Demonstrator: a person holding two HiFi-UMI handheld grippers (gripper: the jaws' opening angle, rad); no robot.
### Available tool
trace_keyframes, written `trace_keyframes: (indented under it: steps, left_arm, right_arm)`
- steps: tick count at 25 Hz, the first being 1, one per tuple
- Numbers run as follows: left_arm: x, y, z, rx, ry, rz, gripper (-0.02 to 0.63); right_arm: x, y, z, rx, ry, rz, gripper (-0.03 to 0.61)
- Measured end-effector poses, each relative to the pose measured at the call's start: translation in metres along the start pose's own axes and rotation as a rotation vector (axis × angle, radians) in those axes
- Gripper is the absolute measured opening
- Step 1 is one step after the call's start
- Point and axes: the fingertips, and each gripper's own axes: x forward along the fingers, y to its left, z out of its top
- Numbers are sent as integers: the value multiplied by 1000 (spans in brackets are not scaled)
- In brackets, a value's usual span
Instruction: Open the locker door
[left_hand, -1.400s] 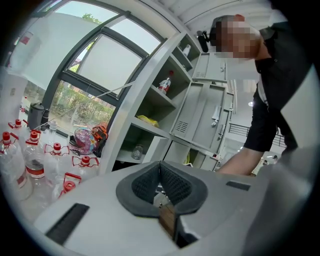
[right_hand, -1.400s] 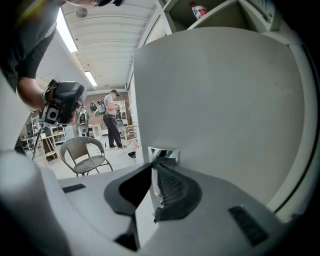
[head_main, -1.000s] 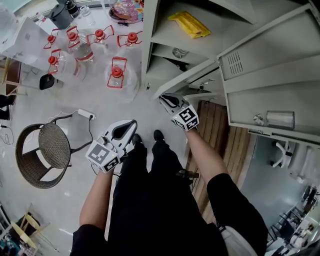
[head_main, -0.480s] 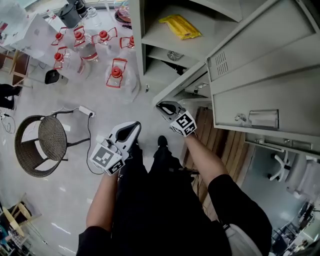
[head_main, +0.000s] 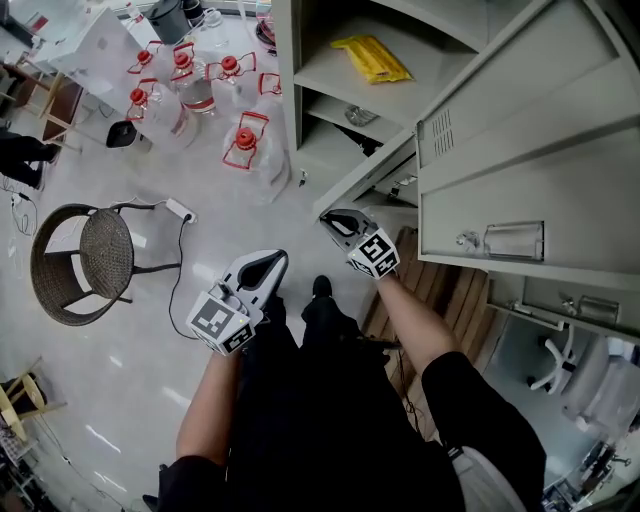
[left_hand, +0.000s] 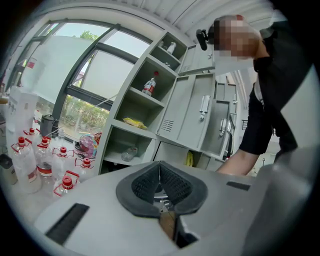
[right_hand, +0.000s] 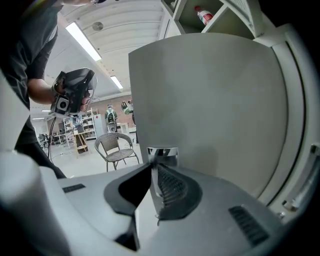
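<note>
At the lower locker, we noted the right gripper with jaws clamped on the chrome handle of the part-open locker door, the left gripper with jaws closed on nothing, and judged a steady pull along the hinge's arc best.

Bright daylight pours through the big window in the left gripper view; a ceiling strip light glows in the right one, where the close locker door is evenly lit. The pale floor shows soft sheen and faint shadows. Both gripper views bend and darken at the edges.
</note>
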Motion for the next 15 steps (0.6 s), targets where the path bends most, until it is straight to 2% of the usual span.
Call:
trace_keyframes:
  steps: [5,10,15]
  left_arm:
    - [-16,-6,-11,-46,15,24,17]
    - [-27,-3,-23,-49,63,-9,17]
    - [-39,3,-42,-78,72,1,17]
  right_arm:
    - [-6,6,-3,16,-1,17,52]
    - [-8,5,-1,-20,0,26,51]
    - [-7,6,-2,-38,-7,36,51]
